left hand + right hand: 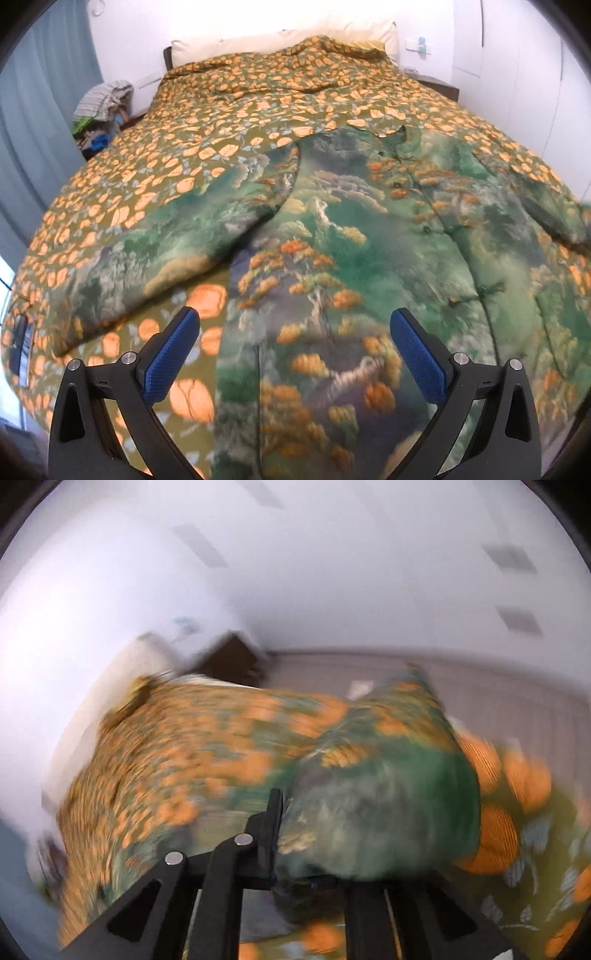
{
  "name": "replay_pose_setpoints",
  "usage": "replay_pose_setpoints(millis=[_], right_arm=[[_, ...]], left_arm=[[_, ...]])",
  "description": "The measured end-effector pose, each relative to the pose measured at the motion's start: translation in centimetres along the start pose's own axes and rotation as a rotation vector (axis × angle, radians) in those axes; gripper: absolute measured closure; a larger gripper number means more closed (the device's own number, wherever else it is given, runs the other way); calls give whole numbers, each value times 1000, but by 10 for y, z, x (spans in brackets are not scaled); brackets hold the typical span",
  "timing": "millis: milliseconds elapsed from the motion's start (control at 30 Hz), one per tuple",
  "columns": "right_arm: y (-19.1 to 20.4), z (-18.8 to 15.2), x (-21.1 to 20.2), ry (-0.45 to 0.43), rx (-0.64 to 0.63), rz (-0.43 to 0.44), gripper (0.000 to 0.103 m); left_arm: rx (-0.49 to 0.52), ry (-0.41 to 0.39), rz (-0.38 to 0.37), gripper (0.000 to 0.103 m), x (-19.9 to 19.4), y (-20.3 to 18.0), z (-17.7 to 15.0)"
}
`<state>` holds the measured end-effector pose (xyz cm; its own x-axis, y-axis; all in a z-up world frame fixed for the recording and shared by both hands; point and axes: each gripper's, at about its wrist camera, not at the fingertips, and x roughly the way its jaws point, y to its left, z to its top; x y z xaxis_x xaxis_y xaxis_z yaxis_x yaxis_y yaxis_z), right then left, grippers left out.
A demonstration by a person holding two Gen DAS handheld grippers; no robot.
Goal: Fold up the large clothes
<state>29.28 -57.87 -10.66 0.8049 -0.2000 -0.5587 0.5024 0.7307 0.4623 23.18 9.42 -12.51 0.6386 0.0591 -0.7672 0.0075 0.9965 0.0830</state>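
Nearest the left wrist camera, the left gripper (293, 332) hangs with its two blue-padded fingers (171, 354) spread wide, gripping nothing, poised just above the lower part of a padded jacket (369, 236). The jacket, printed with green mountains, grey rock and orange trees, lies front-up on the bed, its collar toward the headboard and its hem toward the camera. A line of dark buttons runs down the front. One sleeve (166, 240) lies spread out to the left of the picture, resting flat on the floral bedspread (229, 107); the other side runs off toward the right edge of the picture.

In the right wrist view, heavily blurred, the right gripper (291, 834) is clamped on a bunched fold of the same jacket (384, 805), the green and grey cloth bulging up over the jaws and hiding the far finger. The gripper tilts, so the room's white wall and grey floor appear slanted behind it.

No brand, label or writing can be read in either view.

The bedspread, olive with orange leaves, covers the whole bed. White pillows (280, 40) lean against the headboard. A pile of clothes (103, 107) sits beside the bed on the left, before a grey-blue curtain (40, 122). A dark bedside table (436, 83) stands on the right.
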Motion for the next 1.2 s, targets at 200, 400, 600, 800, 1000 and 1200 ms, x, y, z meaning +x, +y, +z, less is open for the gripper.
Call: replay_pose_setpoints(millis=[200, 400, 600, 800, 1000, 1200], right_arm=[[193, -21, -36, -9, -372, 239, 92], [322, -128, 1, 141, -574, 327, 92], [337, -229, 49, 274, -659, 244, 90], [323, -283, 69, 476, -672, 285, 26], [309, -291, 25, 475, -746, 424, 23], [241, -254, -50, 413, -729, 462, 23]], left_arm=[[-56, -47, -14, 1, -19, 7, 0], [-168, -84, -43, 0, -49, 34, -5], [-244, -78, -6, 1, -60, 68, -23], [-284, -54, -33, 1, -52, 79, -29], [-245, -23, -248, 1, -23, 44, -2], [-168, 59, -528, 1, 38, -30, 71]])
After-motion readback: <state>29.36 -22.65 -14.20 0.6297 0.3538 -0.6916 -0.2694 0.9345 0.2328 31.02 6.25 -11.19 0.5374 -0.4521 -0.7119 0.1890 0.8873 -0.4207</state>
